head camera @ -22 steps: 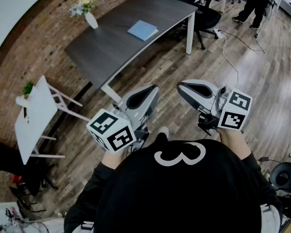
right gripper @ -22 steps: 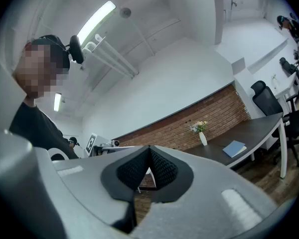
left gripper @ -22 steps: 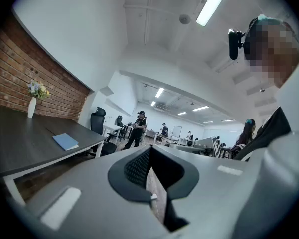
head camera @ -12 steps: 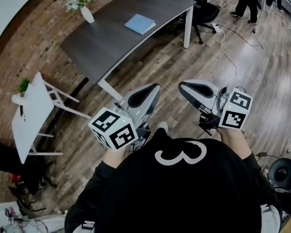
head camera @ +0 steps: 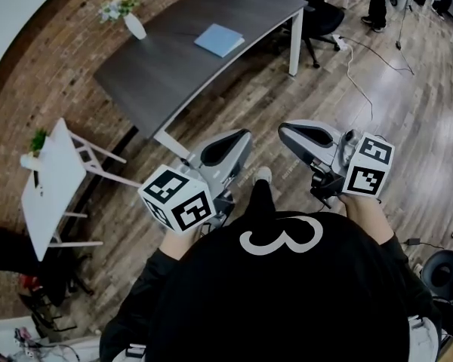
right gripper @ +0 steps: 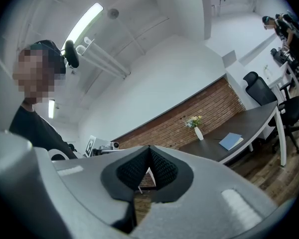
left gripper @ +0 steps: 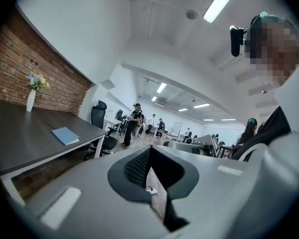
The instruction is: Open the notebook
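A closed blue notebook (head camera: 219,39) lies flat on the dark desk (head camera: 174,66), far ahead of me across the wooden floor. It also shows small in the left gripper view, notebook (left gripper: 66,135), and in the right gripper view, notebook (right gripper: 231,141). My left gripper (head camera: 238,138) and right gripper (head camera: 287,133) are held side by side at waist height, well short of the desk. Both are shut with nothing between the pads, as the left gripper (left gripper: 148,156) and right gripper (right gripper: 149,156) show from their own cameras.
A white vase with flowers (head camera: 135,25) stands at the desk's far corner by the brick wall. A black office chair (head camera: 317,21) sits at the desk's right end. A small white table (head camera: 53,179) stands at the left. A cable (head camera: 355,66) runs over the floor.
The holder's foot has come forward between the grippers and the desk has shifted slightly in view. Both grippers keep the same pose and stay shut.
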Tool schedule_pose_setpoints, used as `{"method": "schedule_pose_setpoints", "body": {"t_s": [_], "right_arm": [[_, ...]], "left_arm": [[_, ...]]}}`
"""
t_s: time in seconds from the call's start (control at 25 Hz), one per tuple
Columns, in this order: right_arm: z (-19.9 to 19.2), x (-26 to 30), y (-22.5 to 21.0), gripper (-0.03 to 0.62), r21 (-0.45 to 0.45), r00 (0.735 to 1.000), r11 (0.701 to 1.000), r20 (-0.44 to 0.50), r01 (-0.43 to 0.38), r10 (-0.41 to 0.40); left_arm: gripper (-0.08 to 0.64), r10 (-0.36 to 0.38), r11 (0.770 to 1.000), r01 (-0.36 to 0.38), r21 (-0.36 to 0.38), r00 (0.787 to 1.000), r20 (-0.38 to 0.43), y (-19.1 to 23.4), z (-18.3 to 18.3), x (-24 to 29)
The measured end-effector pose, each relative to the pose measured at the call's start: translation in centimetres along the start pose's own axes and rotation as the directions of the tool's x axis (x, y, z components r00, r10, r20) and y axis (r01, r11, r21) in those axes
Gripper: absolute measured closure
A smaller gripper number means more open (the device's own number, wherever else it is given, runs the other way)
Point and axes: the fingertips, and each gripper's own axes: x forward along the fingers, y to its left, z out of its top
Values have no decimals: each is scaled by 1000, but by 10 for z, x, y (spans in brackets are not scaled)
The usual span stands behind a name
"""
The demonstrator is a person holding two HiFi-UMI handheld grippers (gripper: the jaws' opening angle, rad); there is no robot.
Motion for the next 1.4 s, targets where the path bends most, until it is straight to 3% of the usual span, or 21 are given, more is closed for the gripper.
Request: {"method": "schedule_pose_setpoints", "body": {"t_s": [0.44,1.0,1.2,1.4], "right_arm": [[14,29,-87,591,39,998,997,2,67,-67],[51,123,-283,591,155,984,973,-74,169,-159],[64,154,-340,591,154,978,969,-119,191,-174],[68,165,-374,591,168,971,962,-147,214,-190]], "left_arm": [[546,-32,998,31,-48,999,-29,78,11,55],[548,-25,987,11,-163,996,-87,273,40,168],[549,-14,986,-3,-165,995,-97,330,49,205],[552,-4,990,-15,-142,992,-126,358,50,230]]}}
